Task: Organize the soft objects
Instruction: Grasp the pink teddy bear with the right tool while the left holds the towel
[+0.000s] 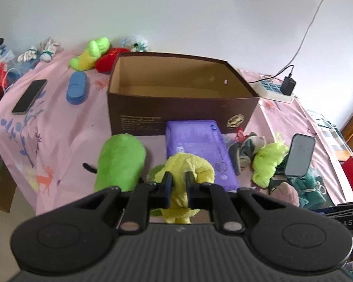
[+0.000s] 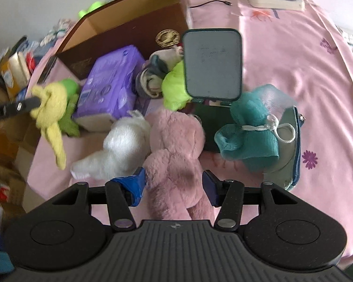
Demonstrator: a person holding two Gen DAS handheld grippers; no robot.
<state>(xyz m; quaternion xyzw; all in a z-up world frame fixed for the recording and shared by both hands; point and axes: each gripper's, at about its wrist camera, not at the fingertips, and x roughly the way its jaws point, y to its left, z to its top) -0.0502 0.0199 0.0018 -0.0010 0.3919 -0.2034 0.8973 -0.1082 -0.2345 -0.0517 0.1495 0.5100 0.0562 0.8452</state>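
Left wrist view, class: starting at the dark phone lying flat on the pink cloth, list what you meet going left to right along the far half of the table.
Dark phone → blue case → brown cardboard box → white power strip with its black charger.

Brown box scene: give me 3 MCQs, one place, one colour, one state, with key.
1. Where is the purple pack?
A. inside the brown box
B. in front of the box
C. on the dark phone

2. What colour is the plush between the right tool's fingers?
A. pink
B. white
C. teal

3. The left tool is:
A. open
B. shut on nothing
C. shut on the yellow cloth

Key: B, the pack lies against the box's front wall; A, the pink plush sits there; C, the cloth is pinched.
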